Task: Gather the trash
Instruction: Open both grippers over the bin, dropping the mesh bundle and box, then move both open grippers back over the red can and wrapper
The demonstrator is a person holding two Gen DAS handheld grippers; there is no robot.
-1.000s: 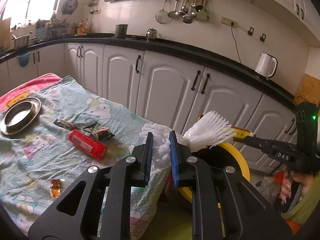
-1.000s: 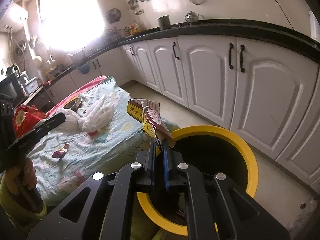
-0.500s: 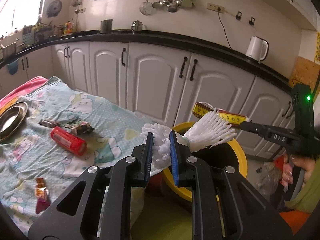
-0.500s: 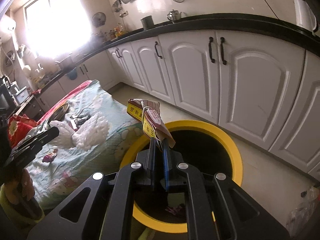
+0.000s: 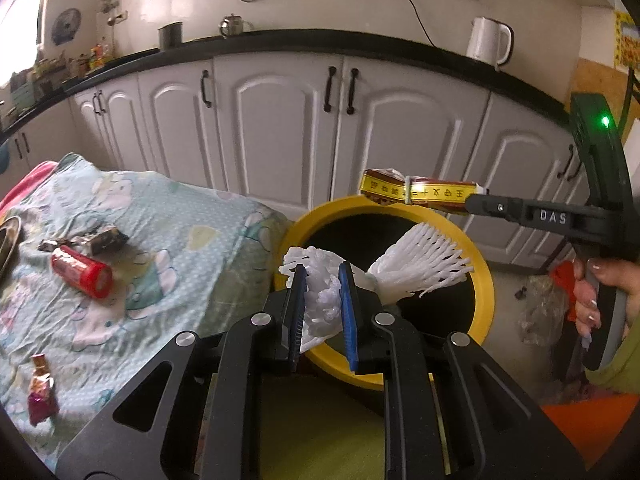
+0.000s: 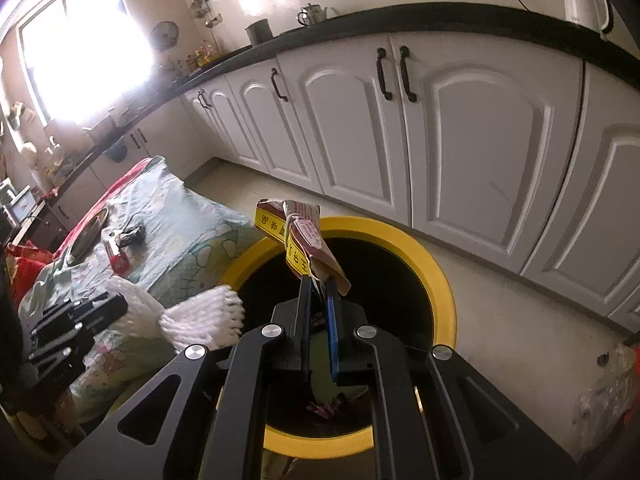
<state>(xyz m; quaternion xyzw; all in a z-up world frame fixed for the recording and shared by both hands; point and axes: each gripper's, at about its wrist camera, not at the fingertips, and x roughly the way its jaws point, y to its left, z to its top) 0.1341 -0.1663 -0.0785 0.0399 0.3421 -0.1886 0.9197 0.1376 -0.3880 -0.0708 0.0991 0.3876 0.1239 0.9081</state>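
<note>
Clearly both pieces of trash are light and soft. The left gripper (image 5: 322, 280) pinches a white foam net (image 5: 416, 264) at its bunched middle, the springy end fanning out over the yellow-rimmed bin (image 5: 486, 292). The right gripper (image 6: 318, 284) is clamped on the tail of a crinkly yellow-and-brown wrapper (image 6: 298, 232), above the bin's mouth. Neither should break; both may cling to the pads on release. A red can (image 5: 82, 276) and small wrappers (image 5: 40, 396) lie on the cloth-covered table (image 5: 192, 240).

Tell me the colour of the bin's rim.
Yellow rim, black inside; clearest in the right wrist view.
</note>
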